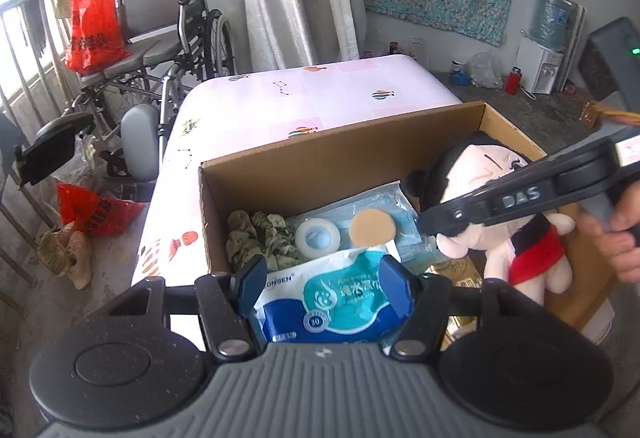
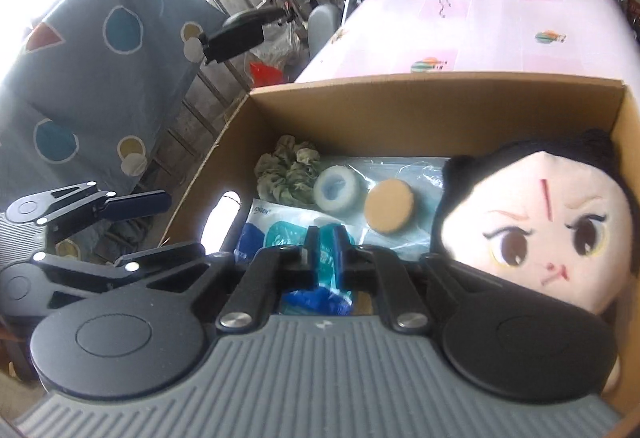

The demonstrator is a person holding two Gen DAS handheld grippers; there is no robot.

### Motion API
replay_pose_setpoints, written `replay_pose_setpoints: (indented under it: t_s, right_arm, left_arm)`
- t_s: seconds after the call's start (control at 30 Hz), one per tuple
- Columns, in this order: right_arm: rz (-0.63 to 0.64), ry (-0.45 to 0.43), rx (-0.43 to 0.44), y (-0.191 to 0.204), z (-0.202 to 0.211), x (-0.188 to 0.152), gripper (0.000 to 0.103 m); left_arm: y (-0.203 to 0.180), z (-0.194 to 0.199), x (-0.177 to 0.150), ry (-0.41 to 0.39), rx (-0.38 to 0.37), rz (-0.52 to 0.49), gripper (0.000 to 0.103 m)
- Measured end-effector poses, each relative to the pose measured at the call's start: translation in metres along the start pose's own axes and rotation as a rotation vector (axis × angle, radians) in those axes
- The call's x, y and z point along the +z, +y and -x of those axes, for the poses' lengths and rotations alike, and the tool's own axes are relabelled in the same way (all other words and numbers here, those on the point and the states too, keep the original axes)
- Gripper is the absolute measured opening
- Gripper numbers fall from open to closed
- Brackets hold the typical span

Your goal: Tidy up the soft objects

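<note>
Where right gripper (image 1: 436,224) crosses, doll (image 1: 520,234) half hidden | right jaws closed | left jaws wide

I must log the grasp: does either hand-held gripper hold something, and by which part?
Nothing is held. The left hand-held gripper is open and empty; the right hand-held gripper is shut on nothing.

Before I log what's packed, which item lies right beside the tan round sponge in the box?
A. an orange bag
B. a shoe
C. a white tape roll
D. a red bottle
C: the white tape roll sits just left of the tan round sponge on the mask packet inside the cardboard box.
</note>
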State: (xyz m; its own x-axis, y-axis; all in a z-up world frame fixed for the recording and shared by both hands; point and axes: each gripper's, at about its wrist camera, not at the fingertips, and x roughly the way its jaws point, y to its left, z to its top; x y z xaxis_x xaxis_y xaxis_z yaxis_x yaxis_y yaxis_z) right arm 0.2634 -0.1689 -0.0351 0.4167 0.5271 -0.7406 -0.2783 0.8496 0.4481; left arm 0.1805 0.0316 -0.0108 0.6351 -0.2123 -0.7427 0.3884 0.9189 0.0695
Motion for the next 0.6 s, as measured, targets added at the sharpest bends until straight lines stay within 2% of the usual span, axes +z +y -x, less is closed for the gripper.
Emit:
replay_pose_setpoints:
  t_s: [0.1, 0.17, 0.2, 0.27, 0.37, 0.6]
  right_arm:
    - [-0.087, 0.076, -0.008, -0.016, -0.043, 0.019, 0.009]
    - [-0.11, 0.095, -0.048, -0.024, -0.063, 0.018, 0.014]
    - [-0.127, 0.094, -0.068, -0.03, -0.069, 0.017, 0.014]
    - [-0.153, 0.067, -0.052, -0.04, -0.075, 0.013, 0.007]
    - [-0.183, 0.022, -0.014, -0.046, -0.075, 0.01, 0.007]
    - [-0.132, 0.09, -0.009, -0.035, -0.113, 0.013, 0.007]
  left_arm:
    - [0.012, -0.022, 0.014, 0.015, -0.038, -0.009, 0.066]
    - [0.017, -0.037, 0.02, 0.029, -0.028, -0.036, 0.067]
    - [0.019, -0.042, 0.022, 0.032, -0.026, -0.045, 0.067]
    - [0.023, -0.055, 0.026, 0.046, -0.053, -0.071, 0.066]
    - [0.024, -0.07, 0.028, 0.066, -0.072, -0.096, 0.066]
    - [0.025, -0.084, 0.018, 0.07, -0.106, -0.06, 0.067]
